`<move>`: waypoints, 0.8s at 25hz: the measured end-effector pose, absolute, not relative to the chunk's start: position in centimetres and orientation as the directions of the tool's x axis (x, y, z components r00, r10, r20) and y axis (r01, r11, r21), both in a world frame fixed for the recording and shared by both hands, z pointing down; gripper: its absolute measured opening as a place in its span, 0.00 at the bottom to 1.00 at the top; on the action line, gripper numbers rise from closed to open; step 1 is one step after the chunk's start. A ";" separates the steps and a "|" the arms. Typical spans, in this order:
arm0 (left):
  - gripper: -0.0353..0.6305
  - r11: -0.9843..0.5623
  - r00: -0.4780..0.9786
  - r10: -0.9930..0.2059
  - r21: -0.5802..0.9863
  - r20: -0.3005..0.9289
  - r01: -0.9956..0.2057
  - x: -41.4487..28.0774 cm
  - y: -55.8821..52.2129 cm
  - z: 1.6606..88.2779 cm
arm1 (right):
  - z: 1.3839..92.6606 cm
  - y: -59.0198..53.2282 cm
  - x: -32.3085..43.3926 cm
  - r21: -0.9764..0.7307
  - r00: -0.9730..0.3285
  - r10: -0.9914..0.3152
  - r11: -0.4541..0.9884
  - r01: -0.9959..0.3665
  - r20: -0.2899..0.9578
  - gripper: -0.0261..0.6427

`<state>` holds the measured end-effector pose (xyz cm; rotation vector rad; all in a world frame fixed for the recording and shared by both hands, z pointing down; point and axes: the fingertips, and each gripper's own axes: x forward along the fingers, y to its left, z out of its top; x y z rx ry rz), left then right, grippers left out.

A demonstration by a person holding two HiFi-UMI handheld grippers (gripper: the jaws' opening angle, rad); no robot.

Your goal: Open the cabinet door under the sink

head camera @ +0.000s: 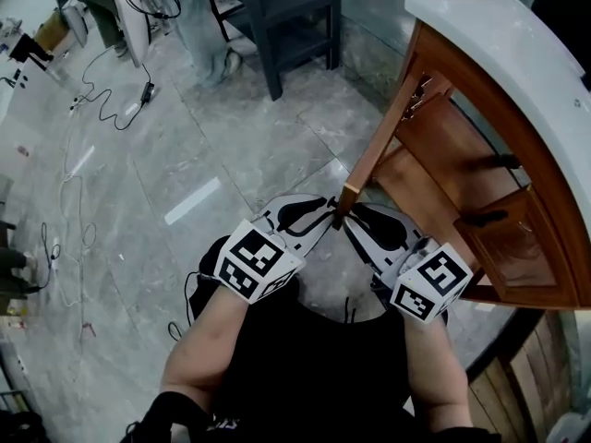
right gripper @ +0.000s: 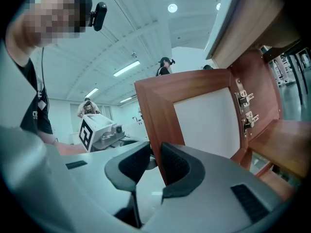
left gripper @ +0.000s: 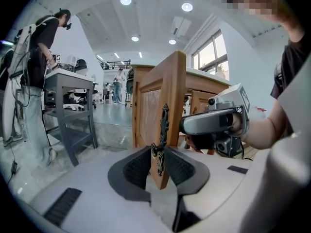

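1. The cabinet door [head camera: 383,127] is open, swung well out from the wooden cabinet [head camera: 540,146] under the white countertop [head camera: 499,26]. The inside shelves are exposed.
2. The left gripper [left gripper: 158,155] has its jaws clamped on the door's free edge, low down near the bottom corner. The ornate dark handle [left gripper: 164,125] sits right between the pads.
3. The right gripper [right gripper: 154,158] has its jaws clamped on the same free edge, seen from the door's inner face. The pale inset panel and two hinges [right gripper: 245,108] are in view beyond.
4. In the head view both gripper tips meet at the door's lower free corner, just beside each other.
5. The door's bottom edge hangs above the grey tile floor [head camera: 231,146].
6. In the background there is a dark frame table [head camera: 286,17], cables [head camera: 92,90] on the floor, and other people standing well apart.
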<state>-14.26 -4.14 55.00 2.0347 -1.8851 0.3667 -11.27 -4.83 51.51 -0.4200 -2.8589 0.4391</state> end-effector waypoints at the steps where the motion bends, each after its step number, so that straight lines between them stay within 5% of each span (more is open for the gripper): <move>1: 0.20 -0.050 0.078 -0.909 0.077 0.410 -0.996 -14.7 -3.9 55.0 | 51.5 -4.6 -11.6 -0.320 -0.934 0.316 0.913 0.251 0.169 0.17; 20: 0.20 0.189 -0.154 -0.952 0.113 0.266 -0.975 -20.8 -1.2 52.2 | 51.7 -3.7 -13.8 -0.293 -0.940 0.308 0.921 0.256 0.148 0.18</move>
